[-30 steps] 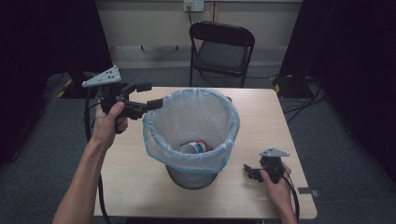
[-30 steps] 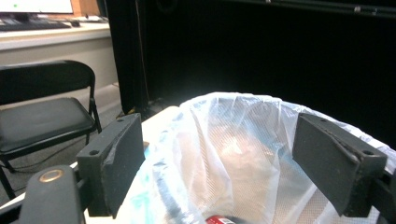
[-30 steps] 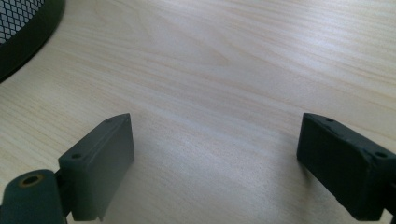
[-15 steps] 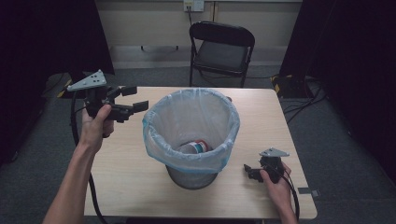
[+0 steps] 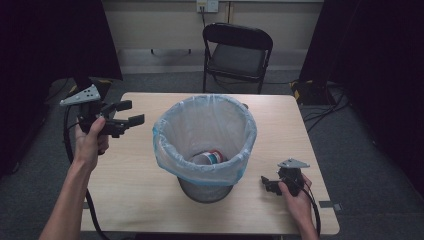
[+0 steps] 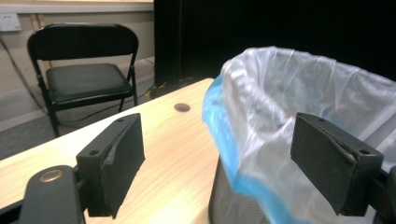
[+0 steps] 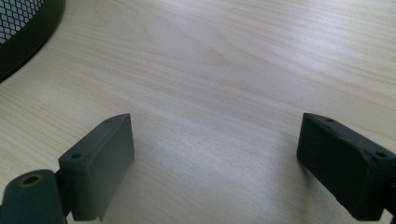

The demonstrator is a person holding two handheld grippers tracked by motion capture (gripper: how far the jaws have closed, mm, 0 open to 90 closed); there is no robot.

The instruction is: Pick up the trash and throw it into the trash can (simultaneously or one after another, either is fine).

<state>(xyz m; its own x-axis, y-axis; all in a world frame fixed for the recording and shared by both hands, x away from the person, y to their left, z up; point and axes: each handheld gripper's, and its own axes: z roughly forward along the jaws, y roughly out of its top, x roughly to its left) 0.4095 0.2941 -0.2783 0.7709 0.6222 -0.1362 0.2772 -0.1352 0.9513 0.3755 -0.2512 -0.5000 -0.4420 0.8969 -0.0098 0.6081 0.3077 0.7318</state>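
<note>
1. Room: dim, with dark curtains at both sides, a pale wall at the back and a black folding chair (image 5: 237,50) behind a light wooden table (image 5: 135,185). A grey carpet floor lies around it.

2. Far left: the left gripper (image 5: 129,113) is held up off the table edge by the person's left hand (image 5: 90,142), apart from the bin. Its jaws stand wide with nothing between them. In the left gripper view the blue rim of the liner (image 6: 219,126) lies just ahead, between the jaws' line of sight but not touched.

3. Centre: a black mesh bin (image 5: 204,189) stands upright on the table, lined with a pale blue plastic bag (image 5: 170,150) whose edge is folded over the rim all round, as far as the high view shows. A can (image 5: 207,158) with a red and teal band lies at the bottom of the bag.

4. Right: the right gripper (image 5: 267,182) rests low on the table near the bin's base, in the person's right hand (image 5: 296,197). Its jaws are spread wide over bare wood, empty.

5. Judgement on progress: the bag looks seated and the can is in. Neither gripper holds anything; little seems left, perhaps a final tuck of the liner on the left side.
</note>
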